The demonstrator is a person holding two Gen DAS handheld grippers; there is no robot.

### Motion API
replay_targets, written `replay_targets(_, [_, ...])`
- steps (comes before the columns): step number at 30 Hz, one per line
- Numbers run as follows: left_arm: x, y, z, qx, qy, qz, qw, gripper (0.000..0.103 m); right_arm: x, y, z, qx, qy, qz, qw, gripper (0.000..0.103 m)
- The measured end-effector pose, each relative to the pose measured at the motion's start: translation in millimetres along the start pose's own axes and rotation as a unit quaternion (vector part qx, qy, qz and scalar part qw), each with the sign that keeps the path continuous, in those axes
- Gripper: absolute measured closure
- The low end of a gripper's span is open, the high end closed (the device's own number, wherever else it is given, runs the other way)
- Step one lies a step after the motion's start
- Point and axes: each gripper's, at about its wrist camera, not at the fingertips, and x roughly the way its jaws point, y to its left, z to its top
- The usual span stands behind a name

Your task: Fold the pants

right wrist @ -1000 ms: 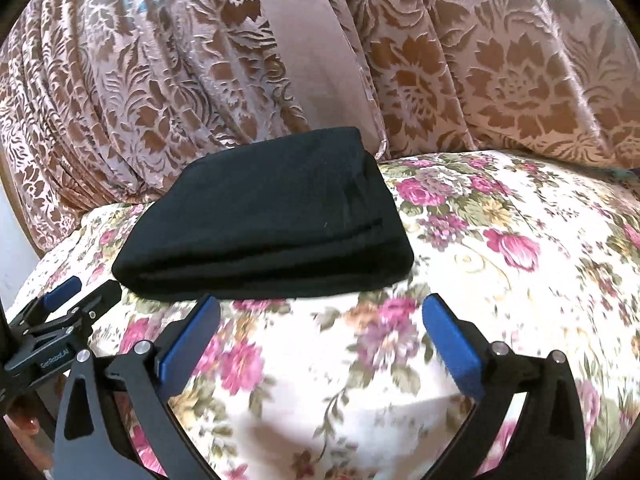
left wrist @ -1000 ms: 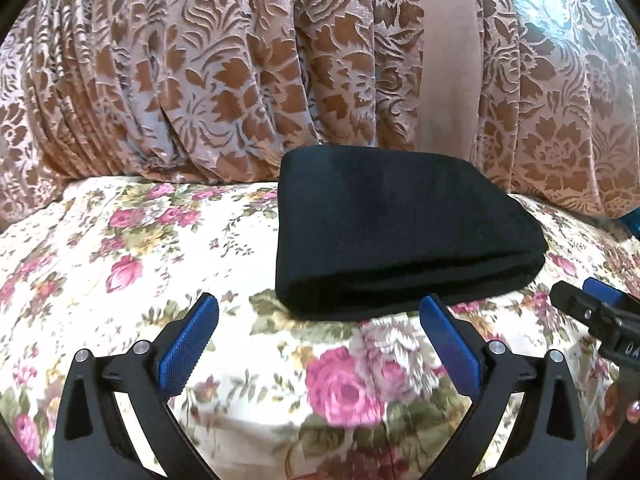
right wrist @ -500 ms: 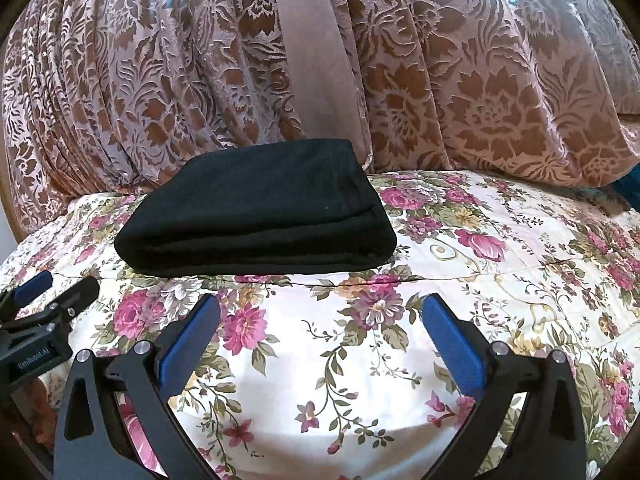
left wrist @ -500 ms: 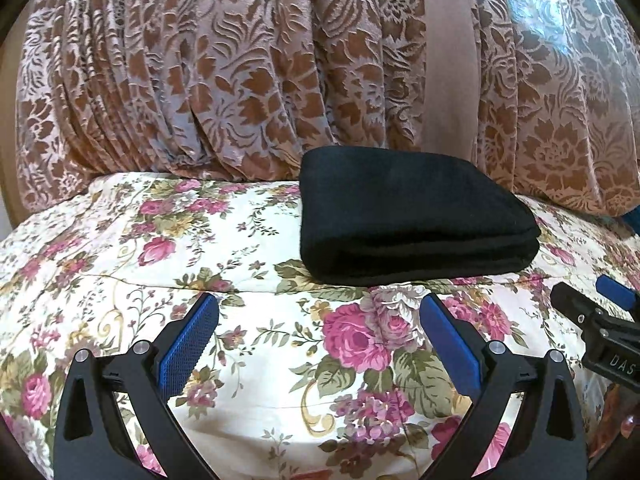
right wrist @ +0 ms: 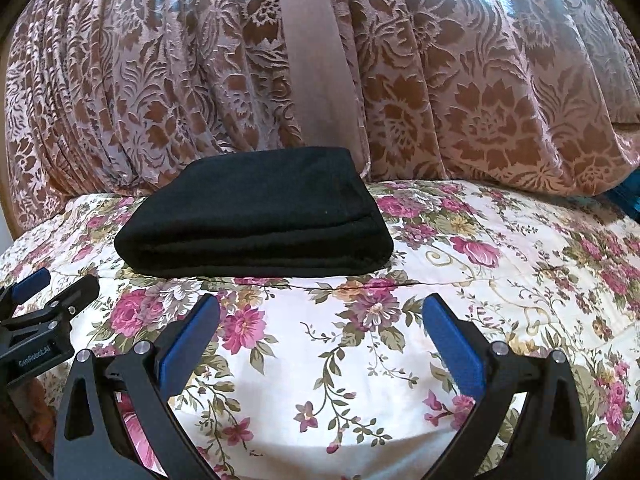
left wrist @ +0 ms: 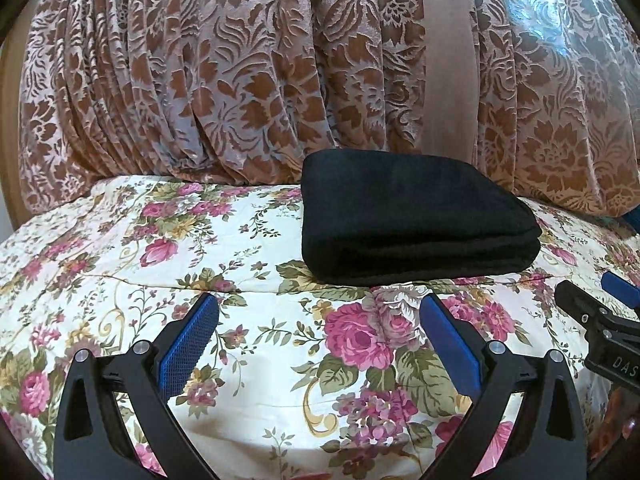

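The black pants [left wrist: 408, 216] lie folded into a neat thick rectangle on the floral bedsheet [left wrist: 160, 264], close to the curtain. They also show in the right wrist view [right wrist: 260, 224]. My left gripper [left wrist: 320, 332] is open and empty, held back from the pants' near edge. My right gripper [right wrist: 320, 332] is open and empty too, a similar way back. Each gripper shows at the edge of the other's view: the right one [left wrist: 600, 320] and the left one [right wrist: 44, 304].
A brown and pink floral curtain [left wrist: 240, 80] hangs right behind the pants, with a plain tan strip [left wrist: 448, 60] in it. The bedsheet [right wrist: 500, 264] stretches bare to the left and right of the pants. Something blue [right wrist: 628, 200] lies at the far right.
Both grippers have pulled back and away from the folded pants, which now sit farther off. Both stayed open and empty. The pants have not moved.
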Motion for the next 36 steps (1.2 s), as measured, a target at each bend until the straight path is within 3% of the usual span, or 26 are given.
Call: replay_targets(36, [-1.4, -3.2, -2.2, 0.005, -0.006, 0.004, 1.0, 0.003, -3.3, 3.1, -1.1, -0.01, -0.009, -0.003, 1.0, 0.002])
